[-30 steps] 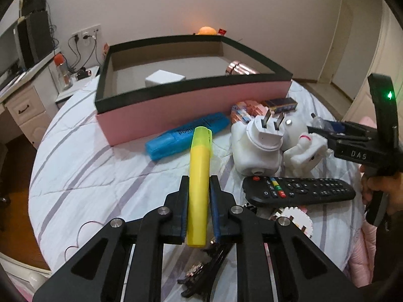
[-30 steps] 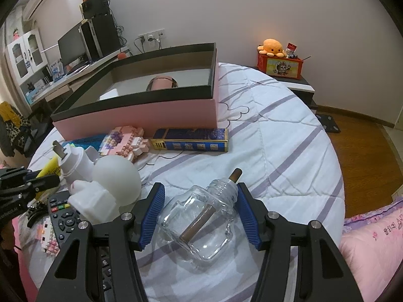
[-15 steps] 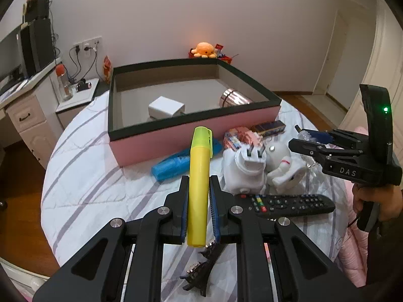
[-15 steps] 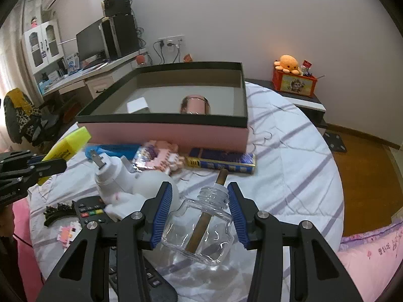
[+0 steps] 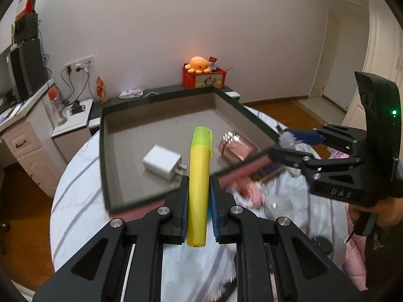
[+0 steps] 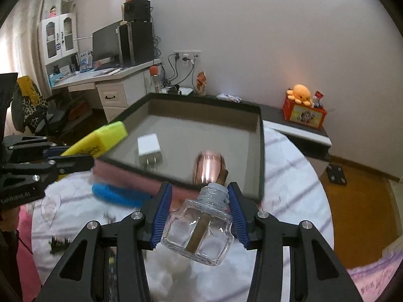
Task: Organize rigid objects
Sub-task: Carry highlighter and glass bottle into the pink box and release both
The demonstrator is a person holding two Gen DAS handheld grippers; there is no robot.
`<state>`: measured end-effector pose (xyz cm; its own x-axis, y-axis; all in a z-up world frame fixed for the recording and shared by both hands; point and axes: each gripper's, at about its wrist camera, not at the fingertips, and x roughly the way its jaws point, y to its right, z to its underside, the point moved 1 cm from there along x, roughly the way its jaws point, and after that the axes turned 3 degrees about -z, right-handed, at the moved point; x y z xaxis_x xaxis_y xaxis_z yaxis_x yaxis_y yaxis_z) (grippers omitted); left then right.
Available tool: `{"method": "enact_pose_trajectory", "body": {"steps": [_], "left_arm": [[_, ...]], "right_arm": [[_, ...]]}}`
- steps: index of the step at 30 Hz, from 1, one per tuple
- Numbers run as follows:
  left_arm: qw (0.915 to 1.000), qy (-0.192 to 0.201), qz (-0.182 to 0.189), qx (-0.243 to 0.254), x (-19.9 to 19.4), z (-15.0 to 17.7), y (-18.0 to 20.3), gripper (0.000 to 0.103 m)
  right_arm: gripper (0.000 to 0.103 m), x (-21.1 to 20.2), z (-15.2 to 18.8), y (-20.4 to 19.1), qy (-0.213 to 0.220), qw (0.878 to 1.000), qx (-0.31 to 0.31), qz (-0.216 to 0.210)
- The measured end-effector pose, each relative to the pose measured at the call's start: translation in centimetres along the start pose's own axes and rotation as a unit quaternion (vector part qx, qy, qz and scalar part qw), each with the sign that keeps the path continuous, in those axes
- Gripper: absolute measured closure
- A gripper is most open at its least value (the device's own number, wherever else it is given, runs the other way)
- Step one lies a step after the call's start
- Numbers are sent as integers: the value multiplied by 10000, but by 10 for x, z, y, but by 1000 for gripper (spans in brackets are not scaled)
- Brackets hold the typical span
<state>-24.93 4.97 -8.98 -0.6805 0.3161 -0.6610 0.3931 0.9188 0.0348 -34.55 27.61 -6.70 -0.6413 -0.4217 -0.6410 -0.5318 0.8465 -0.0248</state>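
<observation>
Left gripper (image 5: 198, 206): clamped on a yellow marker (image 5: 199, 186), cap pointing ahead over the near wall of the box (image 5: 104, 176); a white charger (image 5: 162, 162) lies just ahead and left of the tip, so release is best made past the wall, clear of it. Right gripper (image 6: 199, 216): closed on a glass bottle (image 6: 199, 229), neck forward, box wall just ahead and a copper cylinder (image 6: 209, 166) directly beyond; advise carrying level and setting down beside the cylinder, not dropping.

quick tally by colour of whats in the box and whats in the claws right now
yellow: 1, highlighter in the left claw
clear: 1, glass bottle in the right claw
white: 1, charger plug in the box
rose metallic: 1, cylinder in the box
total: 4
</observation>
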Motion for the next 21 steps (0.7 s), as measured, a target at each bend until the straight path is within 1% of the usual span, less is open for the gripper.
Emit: {"method": "enact_pose_trajectory", "body": {"steps": [2, 5, 10, 12, 17, 21], "left_arm": [[10000, -20, -86, 6, 10, -9, -5, 88], [9998, -79, -153, -66, 21, -14, -16, 88], [9980, -279, -489, -271, 40, -11, -42, 88], [9972, -337, -574, -330, 45, -8, -50, 88], [9958, -455, -627, -491, 54, 1, -62, 88], [9953, -383, -705, -548, 49, 6, -62, 87]], "right_arm": [[56, 11, -13, -1, 7, 10000, -77, -28], [56, 29, -27, -5, -26, 9998, -188, -97], [56, 66, -38, -18, -253, 9987, -370, -261], [58, 77, -40, -22, -290, 9983, -403, -303], [59, 88, -42, -29, -263, 9977, -499, -372], [58, 89, -41, -31, -201, 9977, -469, -457]]}}
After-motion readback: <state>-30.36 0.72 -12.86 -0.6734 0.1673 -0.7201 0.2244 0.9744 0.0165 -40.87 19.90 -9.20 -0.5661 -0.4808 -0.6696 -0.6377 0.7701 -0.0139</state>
